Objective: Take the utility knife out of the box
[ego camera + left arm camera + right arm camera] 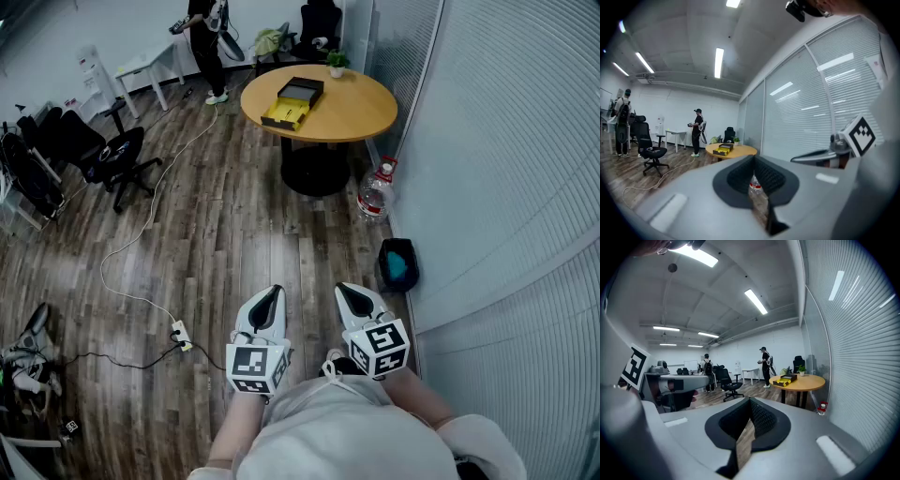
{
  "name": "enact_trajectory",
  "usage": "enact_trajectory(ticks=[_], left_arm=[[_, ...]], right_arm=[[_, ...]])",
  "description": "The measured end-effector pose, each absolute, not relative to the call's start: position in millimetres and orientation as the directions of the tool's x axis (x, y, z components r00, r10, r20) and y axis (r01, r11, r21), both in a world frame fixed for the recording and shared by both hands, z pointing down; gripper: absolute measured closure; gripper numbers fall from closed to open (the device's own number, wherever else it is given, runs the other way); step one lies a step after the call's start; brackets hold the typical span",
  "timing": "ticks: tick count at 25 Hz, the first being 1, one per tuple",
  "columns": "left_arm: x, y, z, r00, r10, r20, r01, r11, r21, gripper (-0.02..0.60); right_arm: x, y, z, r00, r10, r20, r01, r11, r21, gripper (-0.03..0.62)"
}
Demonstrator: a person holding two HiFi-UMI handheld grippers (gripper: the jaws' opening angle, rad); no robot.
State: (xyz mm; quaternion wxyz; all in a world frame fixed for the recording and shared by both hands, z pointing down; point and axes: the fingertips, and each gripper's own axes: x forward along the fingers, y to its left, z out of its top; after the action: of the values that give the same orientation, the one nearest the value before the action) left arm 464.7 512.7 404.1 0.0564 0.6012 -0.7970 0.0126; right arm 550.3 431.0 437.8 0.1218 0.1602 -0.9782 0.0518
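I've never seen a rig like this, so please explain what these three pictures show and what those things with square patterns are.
A person, not a robot, holds a two-jaw tool in each hand: the left hand-held gripper and the right hand-held gripper, each bearing a cube with square markers. One picture comes from a camera on the person's head, looking down at the wooden floor. The other two come from cameras riding on each gripper, looking along its jaws. Both pairs of jaws are closed and hold nothing. Across the room, a round table carries an open yellow-and-black box and a small potted plant. No knife can be made out from here.
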Motion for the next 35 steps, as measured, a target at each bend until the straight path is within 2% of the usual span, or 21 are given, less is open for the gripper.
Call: enact_trajectory(ticks=[7,18,27,35], left_arm=[[459.8,517.3,410.1,-0.269,-0.956,0.113,-0.957,0.279,0.081,0.575],[433.5,529.6,437.4,-0.302,-0.939,0.164,-0.94,0.322,0.112,0.575],[357.1,473.1,449.0,-0.375,-0.906,0.197,-0.913,0.398,0.094,0.575],[266.3,347.8,423.8,-0.427,-0.888,0.168,-0.897,0.44,0.048,0.575]], right_arm=[[547.0,438.3,444.8,-0.917,-0.294,0.272,-0.322,0.945,-0.065,0.597],[522.8,444.2,477.5,-0.914,-0.244,0.326,-0.314,0.932,-0.183,0.597],[433.9,379.8,492.2,-0.93,-0.151,0.336,-0.231,0.949,-0.214,0.597],[333.9,249.0,471.1,-0.948,-0.092,0.305,-0.156,0.969,-0.191,0.597]])
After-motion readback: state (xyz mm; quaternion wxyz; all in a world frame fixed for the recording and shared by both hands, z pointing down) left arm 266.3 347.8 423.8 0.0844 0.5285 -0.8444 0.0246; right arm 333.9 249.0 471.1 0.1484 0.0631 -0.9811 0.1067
